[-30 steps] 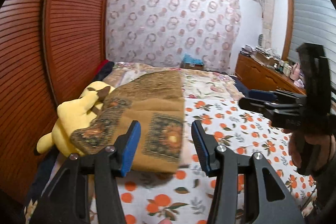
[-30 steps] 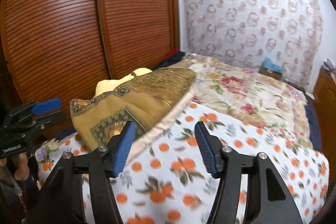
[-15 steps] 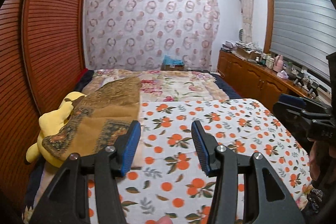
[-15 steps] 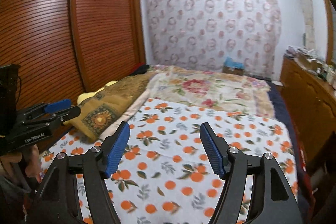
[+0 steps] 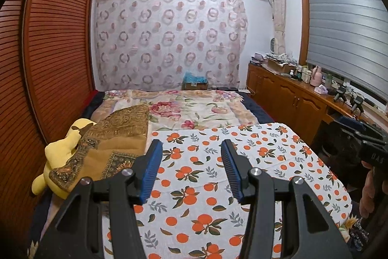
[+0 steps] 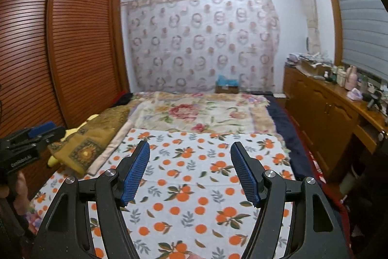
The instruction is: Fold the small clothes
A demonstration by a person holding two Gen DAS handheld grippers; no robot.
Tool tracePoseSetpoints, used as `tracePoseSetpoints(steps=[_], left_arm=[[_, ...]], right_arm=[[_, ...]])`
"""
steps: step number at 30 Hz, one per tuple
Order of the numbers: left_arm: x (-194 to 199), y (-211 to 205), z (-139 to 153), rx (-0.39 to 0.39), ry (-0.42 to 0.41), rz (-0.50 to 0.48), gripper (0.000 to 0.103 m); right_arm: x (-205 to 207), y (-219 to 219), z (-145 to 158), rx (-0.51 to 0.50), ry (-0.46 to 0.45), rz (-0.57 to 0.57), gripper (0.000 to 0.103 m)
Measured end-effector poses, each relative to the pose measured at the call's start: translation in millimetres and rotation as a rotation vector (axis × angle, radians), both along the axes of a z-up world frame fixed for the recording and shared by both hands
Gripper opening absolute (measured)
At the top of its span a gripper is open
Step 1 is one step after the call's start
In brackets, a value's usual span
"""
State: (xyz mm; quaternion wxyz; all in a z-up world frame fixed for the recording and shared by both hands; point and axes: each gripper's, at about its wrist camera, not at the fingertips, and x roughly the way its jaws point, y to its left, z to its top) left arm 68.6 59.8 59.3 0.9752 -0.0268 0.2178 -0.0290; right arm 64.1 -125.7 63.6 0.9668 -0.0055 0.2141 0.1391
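A white cloth with an orange-fruit print (image 5: pixel 218 176) lies spread flat on the bed; it also shows in the right wrist view (image 6: pixel 194 176). My left gripper (image 5: pixel 191 169) is open and empty, held above the cloth's near left part. My right gripper (image 6: pixel 190 170) is open and empty, held above the cloth's near middle. The right gripper shows at the right edge of the left wrist view (image 5: pixel 363 145). The left gripper shows at the left edge of the right wrist view (image 6: pixel 26 145). A brown patterned cloth (image 5: pixel 114 145) lies folded along the bed's left side.
A yellow plush toy (image 5: pixel 60 154) lies under the brown cloth's left edge. A floral quilt (image 5: pixel 194 108) covers the far bed. A slatted wooden wardrobe (image 5: pixel 48 52) stands on the left. A wooden cabinet with bottles (image 5: pixel 291 94) runs along the right. A curtain (image 5: pixel 169 40) hangs behind.
Both grippers have swung right, from facing the brown cloth and plush toy to facing the orange-print cloth and the room. Both stay open and empty.
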Motion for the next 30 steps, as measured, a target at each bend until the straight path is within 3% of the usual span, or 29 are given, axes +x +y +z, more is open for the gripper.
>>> tracePoseSetpoints(steps=[30], left_arm=[[-7,0,3,0.008,-0.005,0.0,0.05]], right_arm=[[-3,-16,0,0.003,-0.007,-0.009,0.071]])
